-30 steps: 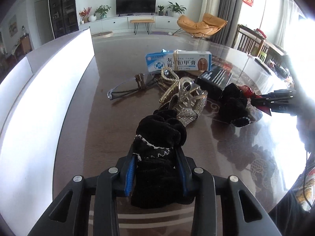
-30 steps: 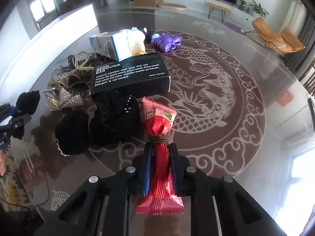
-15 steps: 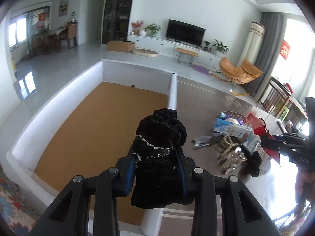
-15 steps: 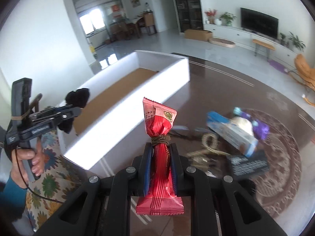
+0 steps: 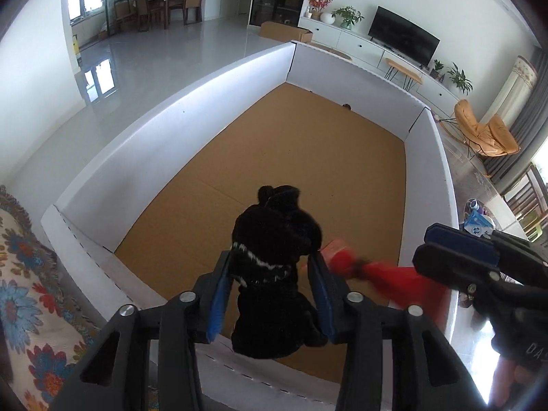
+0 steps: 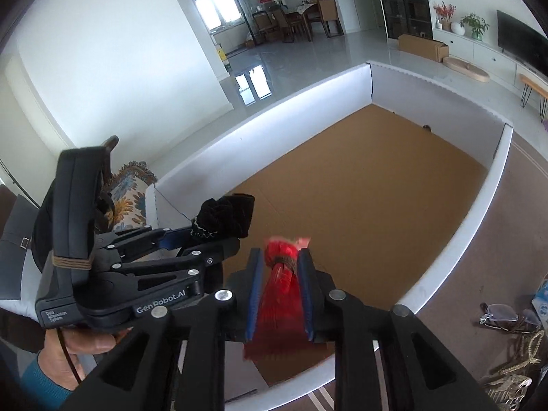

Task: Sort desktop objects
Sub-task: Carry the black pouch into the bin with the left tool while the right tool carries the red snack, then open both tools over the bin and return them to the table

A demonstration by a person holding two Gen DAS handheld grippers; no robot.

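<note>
A large white-walled box [image 5: 191, 102] with a brown cardboard floor lies below both grippers. My left gripper [image 5: 270, 257] hangs over its near end. Its jaws are opening, and a black velvet scrunchie [image 5: 274, 233] sits loose between the blue pads with gaps on both sides. My right gripper [image 6: 281, 253] is just to the right over the same end. Its jaws are also opening, and a red snack packet [image 6: 279, 304], blurred, slips between the pads. The right wrist view shows the left gripper [image 6: 222, 239] with the scrunchie [image 6: 226, 215]. The left wrist view shows the right gripper [image 5: 455, 250] and the packet [image 5: 394, 277].
The dark table to the right of the box carries glasses [image 6: 500, 311], gold jewellery [image 6: 513, 359] and a blue-and-white carton [image 5: 477, 221]. A floral cushion [image 5: 20, 274] lies left of the box. A hand [image 6: 85, 346] holds the left gripper's handle.
Both grippers swung left from the cluttered table to above the white box. Their jaws, clamped on the scrunchie and the packet before, have spread, and both items now sit loose.
</note>
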